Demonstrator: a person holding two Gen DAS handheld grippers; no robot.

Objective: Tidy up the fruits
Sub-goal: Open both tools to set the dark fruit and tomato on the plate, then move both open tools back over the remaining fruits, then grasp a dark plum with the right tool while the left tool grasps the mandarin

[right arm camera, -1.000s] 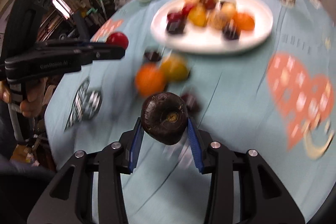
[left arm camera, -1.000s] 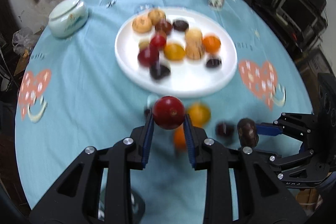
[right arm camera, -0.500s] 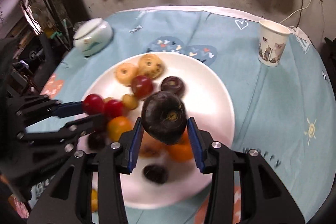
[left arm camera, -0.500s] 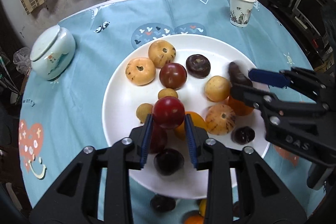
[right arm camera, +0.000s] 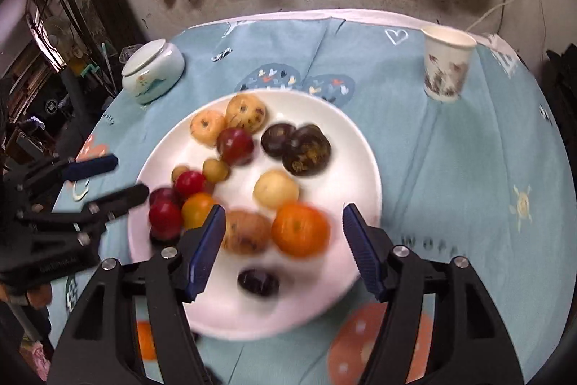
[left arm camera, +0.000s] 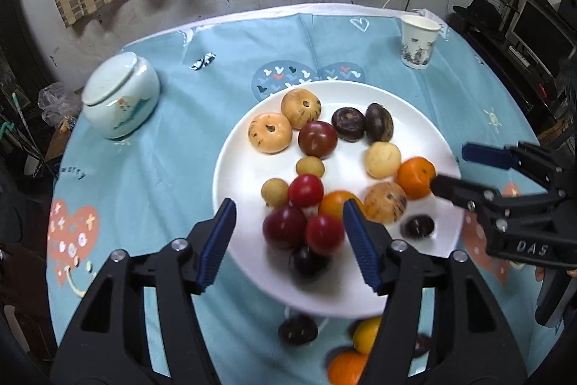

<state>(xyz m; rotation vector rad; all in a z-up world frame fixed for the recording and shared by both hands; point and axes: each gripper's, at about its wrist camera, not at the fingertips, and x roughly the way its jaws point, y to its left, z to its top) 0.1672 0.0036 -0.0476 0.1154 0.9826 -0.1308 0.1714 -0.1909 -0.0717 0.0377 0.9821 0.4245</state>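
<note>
Fruits lie together on the white plate (left arm camera: 234,168) in the middle of the worktop (left arm camera: 151,168): red fruit (left arm camera: 305,190), dark fruit (right arm camera: 305,150), pale fruit (left arm camera: 269,132) and an orange (right arm camera: 300,229). Only the left wrist view shows clearly the few fruits off the plate, on the blue cloth at its near edge, such as one dark fruit (left arm camera: 298,329). The left tool (left arm camera: 288,240) and the right tool (right arm camera: 283,246) both have their fingers wide apart and hold nothing. A lidded jar (right arm camera: 153,71) and a paper cup (right arm camera: 447,64) stand apart from the plate.

Both wrist views look down, close over shared white plate (left arm camera: 230,168).
</note>
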